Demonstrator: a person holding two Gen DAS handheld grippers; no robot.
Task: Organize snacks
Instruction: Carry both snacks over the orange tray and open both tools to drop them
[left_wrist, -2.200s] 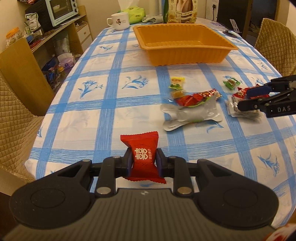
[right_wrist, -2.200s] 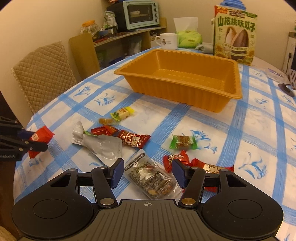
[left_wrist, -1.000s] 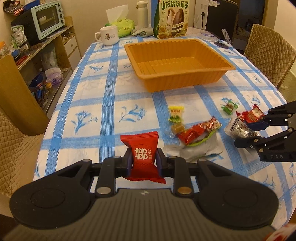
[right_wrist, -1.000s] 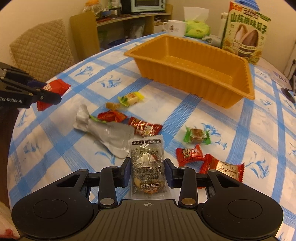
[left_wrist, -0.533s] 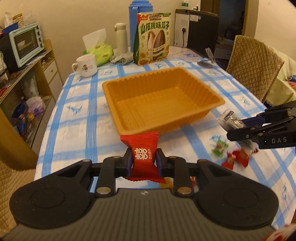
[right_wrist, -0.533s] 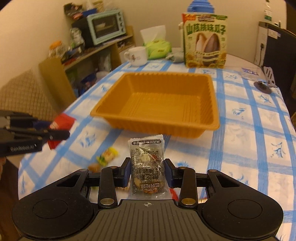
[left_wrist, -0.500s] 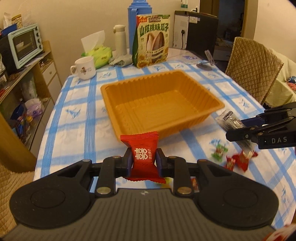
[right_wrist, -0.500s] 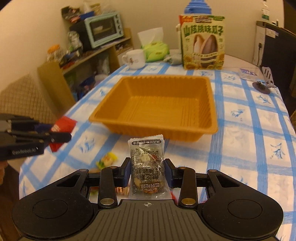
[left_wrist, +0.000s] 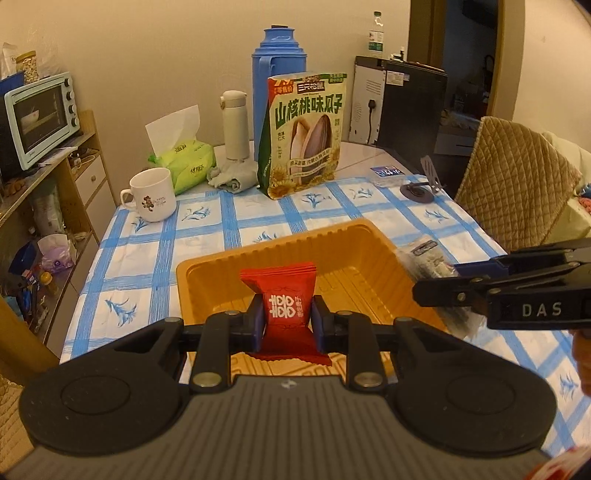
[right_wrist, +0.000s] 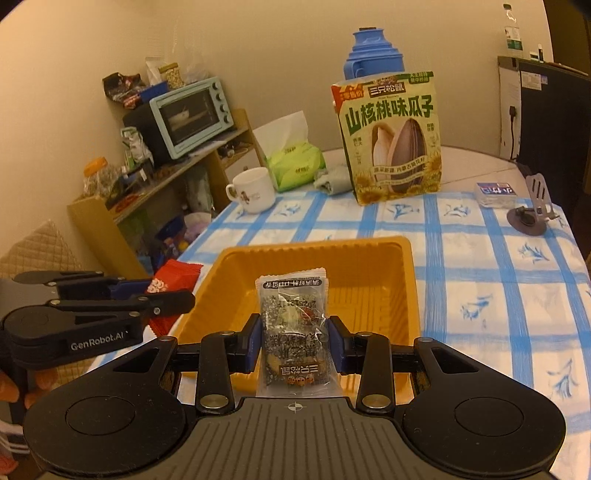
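1. While both hover over the tray's near end, the left tool (left_wrist: 287, 322) is clenched on one red crinkly foil candy packet (left_wrist: 283, 301), the right tool (right_wrist: 293, 345) on one clear plastic sesame-snack packet (right_wrist: 293, 325).
2. Both packets look light, soft and slippery; pinching mid-body seems safest.
3. Beyond, one empty orange ribbed plastic tray (right_wrist: 406, 291) sits on the checked tabletop (right_wrist: 498, 295).
4. Farthest stands one sunflower-seed bag (right_wrist: 391, 144).

A home dining room: checked tablecloth (left_wrist: 155, 258), toaster oven (left_wrist: 38, 118), thermos (left_wrist: 279, 85)
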